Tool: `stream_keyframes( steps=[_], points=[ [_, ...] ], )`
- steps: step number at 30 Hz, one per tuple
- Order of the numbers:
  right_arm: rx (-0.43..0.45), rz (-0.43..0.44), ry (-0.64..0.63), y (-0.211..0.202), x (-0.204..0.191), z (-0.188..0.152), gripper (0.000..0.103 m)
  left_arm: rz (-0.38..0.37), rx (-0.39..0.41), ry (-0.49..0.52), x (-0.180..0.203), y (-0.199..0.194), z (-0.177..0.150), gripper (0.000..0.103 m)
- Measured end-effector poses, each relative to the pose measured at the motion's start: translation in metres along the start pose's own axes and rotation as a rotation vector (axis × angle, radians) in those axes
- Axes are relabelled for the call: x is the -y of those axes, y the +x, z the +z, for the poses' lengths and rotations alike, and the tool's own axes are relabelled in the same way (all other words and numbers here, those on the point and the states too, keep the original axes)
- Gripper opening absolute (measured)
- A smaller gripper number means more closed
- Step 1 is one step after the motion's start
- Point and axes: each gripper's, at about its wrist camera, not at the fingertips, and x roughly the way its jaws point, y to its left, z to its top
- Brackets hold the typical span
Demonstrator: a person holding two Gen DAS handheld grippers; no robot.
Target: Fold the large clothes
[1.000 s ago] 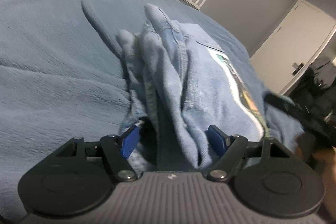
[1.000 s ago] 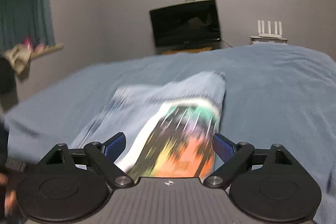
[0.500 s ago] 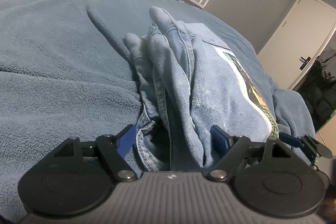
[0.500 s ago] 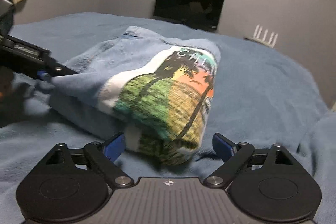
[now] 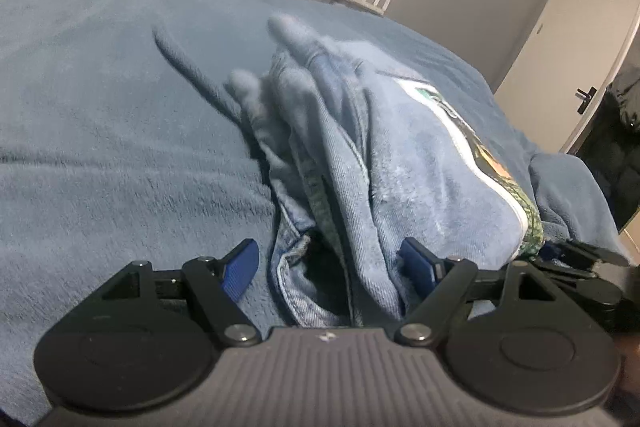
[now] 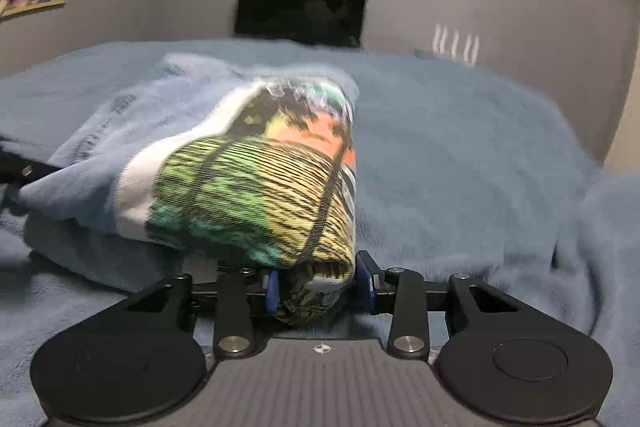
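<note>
On the bed (image 5: 100, 131), draped in a blue fleece blanket, a folded denim garment (image 5: 360, 163) with a bright palm-tree print lies as a thick bundle, its long axis running away from both claws toward the dark television (image 6: 302, 5) on the far wall. At the bundle's near right corner, the right claw (image 6: 316, 285) is clenched on a wad of the printed panel (image 6: 256, 187), the fold of cloth bunched between its blue pads (image 6: 273, 291) and bulging up over them. At the near left end, the left claw (image 5: 332, 267) stands released, its jaws spread wide either side of the stacked denim layers; one blue pad (image 5: 240, 267) rests over the blanket just left of the garment, the other presses against or just beside the garment's flank, and nothing is pinched between them. Both tools sit low and level, pointing along the bundle's length rather than across it, with the right claw's black frame showing at the lower right edge of the left wrist view, so the two are near each other at the same short end. Judging from this, the right claw already has its corner while the left has only to close on the layered edge directly ahead of it before the near end can be carried over toward the television side; the loose, fanned layers there look liable to slip apart. A white door (image 5: 576, 67) stands beyond the garment to the right.
</note>
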Motion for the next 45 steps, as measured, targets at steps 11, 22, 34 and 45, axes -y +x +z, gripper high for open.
stream_keyframes(
  steps=[11,22,34,45],
  points=[
    [0.121,0.148,-0.113,-0.068,-0.012,-0.003,0.056,0.006,-0.018,-0.026,-0.004,0.001,0.000,0.078],
    [0.182,0.188,-0.150,-0.044,-0.031,0.018,0.034,0.027,-0.048,0.015,-0.003,0.004,-0.005,0.078],
    [0.114,0.253,-0.081,-0.028,-0.040,0.052,0.045,0.052,-0.052,0.048,0.002,0.010,-0.011,0.078],
    [0.013,0.251,0.108,0.086,-0.085,0.160,0.031,0.043,-0.055,0.041,0.000,0.008,-0.013,0.078]
  ],
)
